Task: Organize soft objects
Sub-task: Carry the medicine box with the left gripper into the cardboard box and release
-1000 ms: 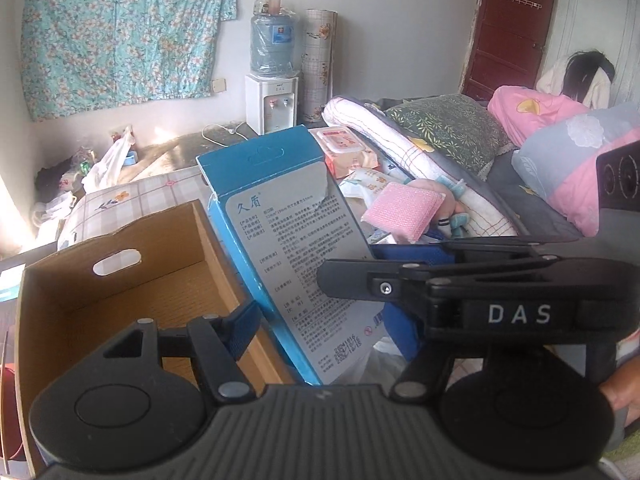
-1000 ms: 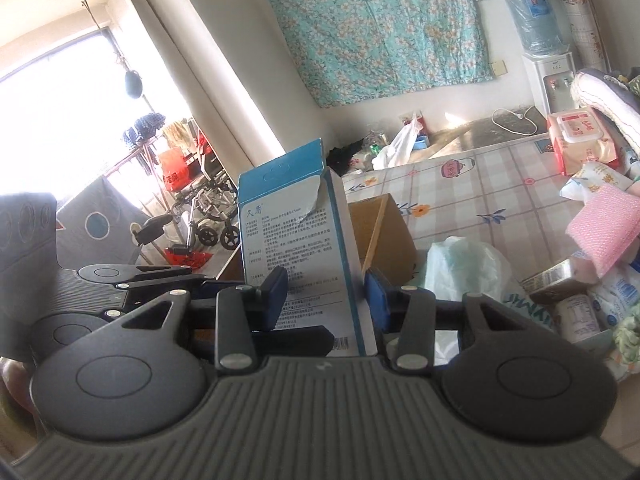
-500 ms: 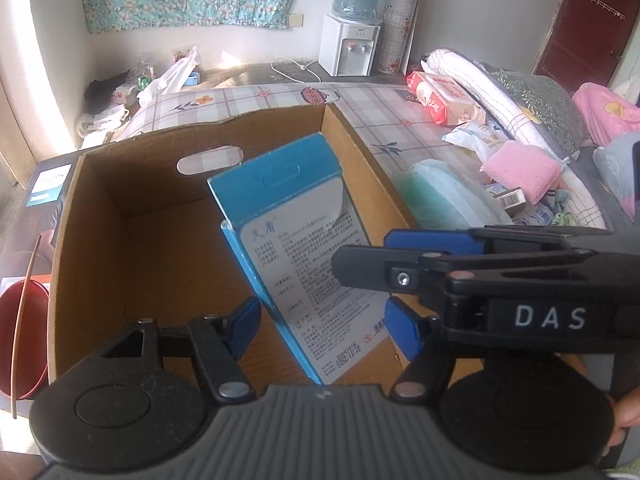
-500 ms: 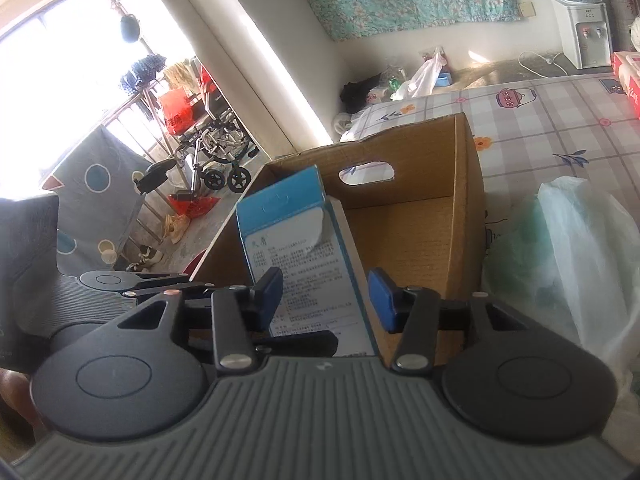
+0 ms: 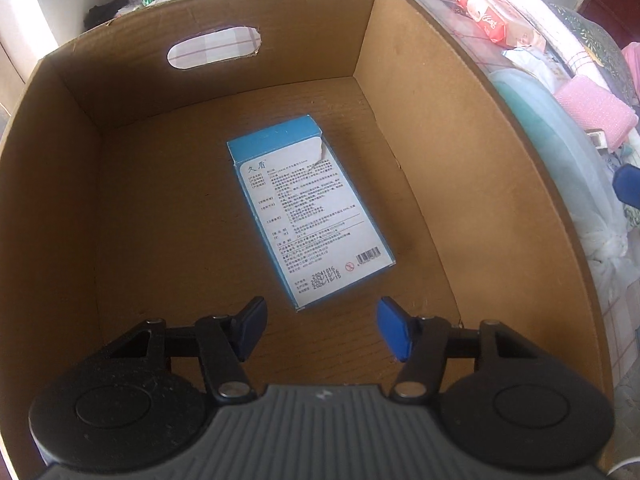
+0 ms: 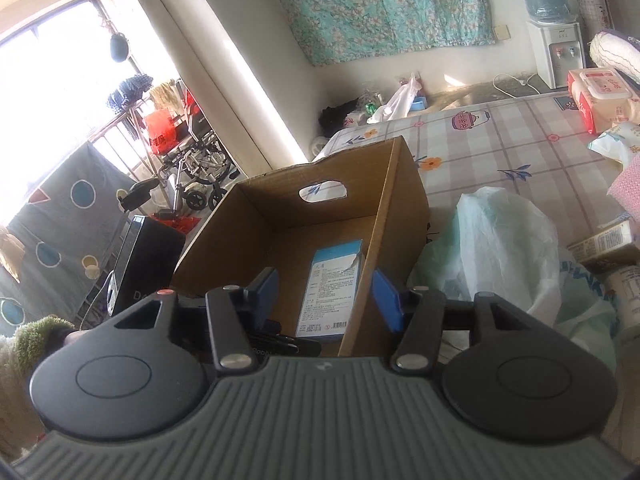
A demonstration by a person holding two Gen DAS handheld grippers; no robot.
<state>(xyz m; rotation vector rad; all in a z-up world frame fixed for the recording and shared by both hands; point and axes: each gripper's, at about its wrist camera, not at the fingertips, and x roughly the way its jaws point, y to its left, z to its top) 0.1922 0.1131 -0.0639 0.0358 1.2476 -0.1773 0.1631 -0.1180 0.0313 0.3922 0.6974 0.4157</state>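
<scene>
- Left gripper [image 5: 320,330] spread wide, holding nothing, hovering low inside the cardboard box [image 5: 408,92] just short of the near end of the blue-and-white carton.
- Right gripper [image 6: 325,300] also gaping and empty, hanging back above the box's near corner, one box wall running up between its fingers in the view.
- Blue-and-white carton [image 5: 310,212] lying flat on the box floor, printed side up, roughly centred, clear of all four walls.
- Looks like the drop-off step just wrapped up; next up is probably backing out of the box and swinging over to the pile on the bed.
- Candidates there: pink sponge-ish pad [image 5: 596,110], pale plastic bag [image 6: 496,248], wet-wipes pack [image 6: 600,98]. Hard to say which is easiest, fisheye squashes that edge.
- Versus half a second ago: carton was upright and pinched in the left gripper over the box; now flat on the floor and let go, right gripper pulled back.
</scene>
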